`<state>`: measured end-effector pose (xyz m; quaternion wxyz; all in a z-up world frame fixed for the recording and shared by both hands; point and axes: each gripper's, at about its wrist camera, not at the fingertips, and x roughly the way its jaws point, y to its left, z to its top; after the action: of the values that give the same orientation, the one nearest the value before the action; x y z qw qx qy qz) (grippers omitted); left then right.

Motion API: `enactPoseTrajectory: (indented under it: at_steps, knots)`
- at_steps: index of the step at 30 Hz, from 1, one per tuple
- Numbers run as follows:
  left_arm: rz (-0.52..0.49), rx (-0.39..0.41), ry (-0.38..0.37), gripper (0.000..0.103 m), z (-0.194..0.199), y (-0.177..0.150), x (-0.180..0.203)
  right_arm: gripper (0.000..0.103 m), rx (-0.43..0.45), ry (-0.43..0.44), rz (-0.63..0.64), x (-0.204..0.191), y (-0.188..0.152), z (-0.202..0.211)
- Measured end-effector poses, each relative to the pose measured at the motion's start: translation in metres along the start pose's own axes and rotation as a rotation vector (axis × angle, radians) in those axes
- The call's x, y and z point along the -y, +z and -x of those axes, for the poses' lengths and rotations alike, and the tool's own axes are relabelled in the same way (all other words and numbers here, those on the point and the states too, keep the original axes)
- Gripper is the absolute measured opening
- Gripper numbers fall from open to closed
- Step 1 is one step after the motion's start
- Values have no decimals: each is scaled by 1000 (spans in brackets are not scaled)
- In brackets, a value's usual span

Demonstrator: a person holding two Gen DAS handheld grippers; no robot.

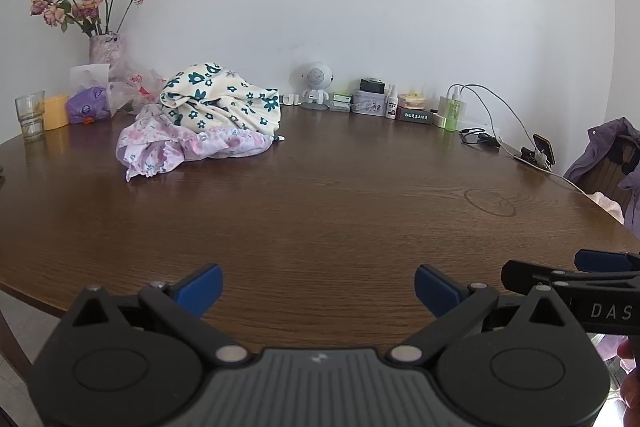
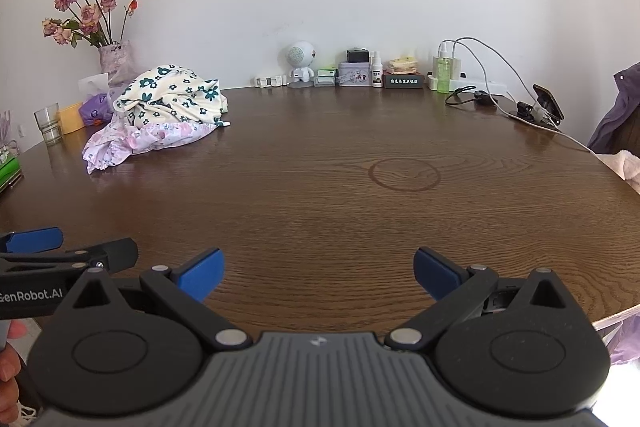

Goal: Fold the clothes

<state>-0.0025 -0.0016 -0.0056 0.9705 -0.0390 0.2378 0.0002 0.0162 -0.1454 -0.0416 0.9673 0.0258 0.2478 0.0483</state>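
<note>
Clothes are the job, and neither pair of tongs has any yet. The left tongs (image 1: 318, 287) stand spread wide and empty over the near edge of the surface (image 1: 340, 211); the right tongs (image 2: 318, 273) are just beside them, likewise spread and holding nothing. Bare wood lies ahead of both. Well apart, toward the far left, sits the heap: a cream garment with dark green flowers (image 1: 220, 99) bunched on top of a pale lilac flowered garment (image 1: 160, 147), near a glass (image 1: 31, 115) and a vase of dried roses (image 1: 105, 47). How many pieces are tangled there is hard to tell. The step in hand looks like reaching for the heap. It would go best to pinch only the cream top piece at an edge, then drag it to the open middle before spreading it.
</note>
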Motion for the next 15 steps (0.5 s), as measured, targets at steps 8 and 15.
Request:
enactPoseTrajectory:
  at_steps: [8, 15]
  knots:
    - [-3, 1, 4, 102, 0, 0, 1, 103, -1, 2, 4, -1, 0, -1]
    - [-5, 3, 5, 102, 0, 0, 1, 103, 2, 2, 6, 0, 0, 0]
